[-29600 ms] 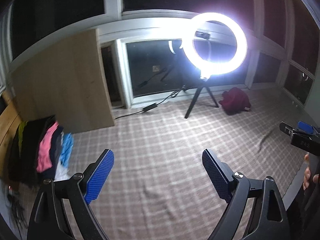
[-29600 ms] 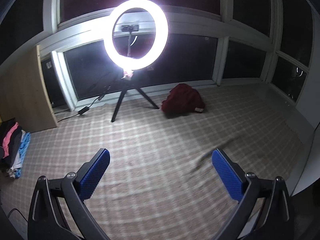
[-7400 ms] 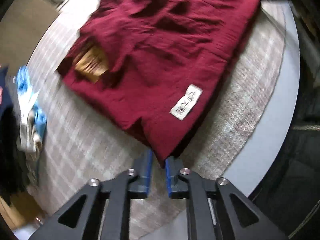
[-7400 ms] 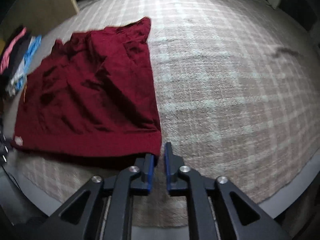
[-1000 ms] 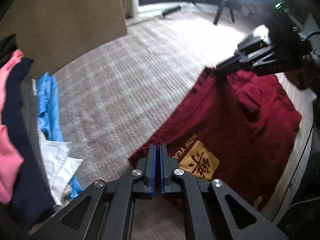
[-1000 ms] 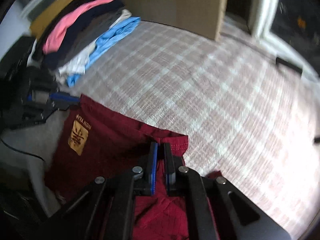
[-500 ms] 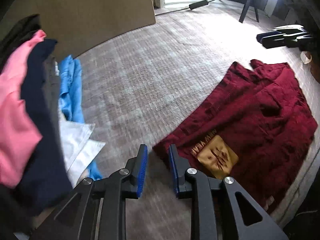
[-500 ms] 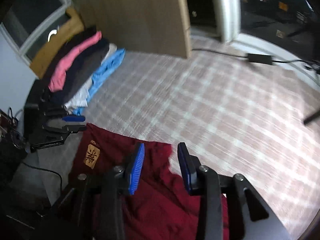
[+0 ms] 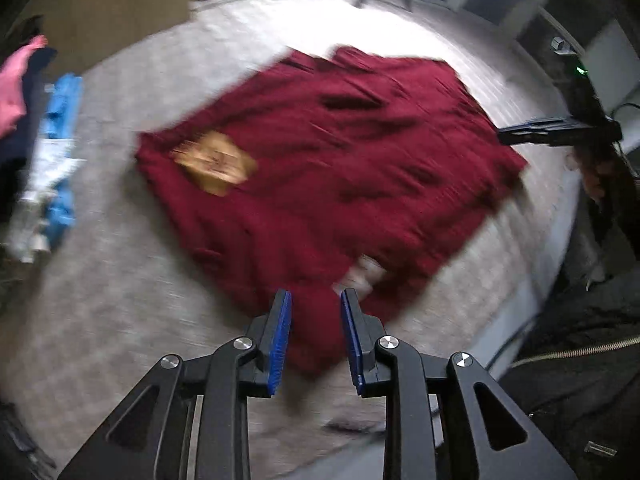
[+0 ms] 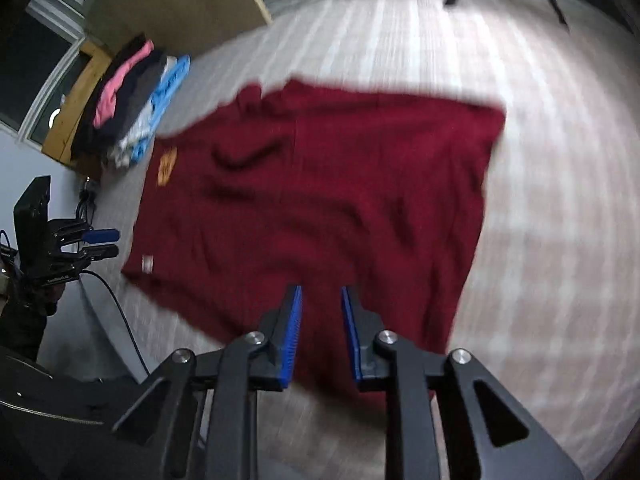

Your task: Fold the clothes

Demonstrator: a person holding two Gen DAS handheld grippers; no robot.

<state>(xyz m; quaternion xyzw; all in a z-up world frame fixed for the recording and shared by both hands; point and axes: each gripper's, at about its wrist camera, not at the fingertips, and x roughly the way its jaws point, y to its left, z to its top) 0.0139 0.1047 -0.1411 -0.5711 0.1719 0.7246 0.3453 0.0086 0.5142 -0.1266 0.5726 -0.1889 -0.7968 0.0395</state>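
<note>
Hovering over dark red shirt w/ yellow patch, left tongs & right tongs both parted, empty, angled down

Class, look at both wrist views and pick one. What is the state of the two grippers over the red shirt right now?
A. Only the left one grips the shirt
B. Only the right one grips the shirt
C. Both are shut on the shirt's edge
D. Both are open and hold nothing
D: the left gripper and the right gripper each show a clear gap between their blue pads, with the red shirt lying spread on the checked cloth beneath them, not pinched.
</note>
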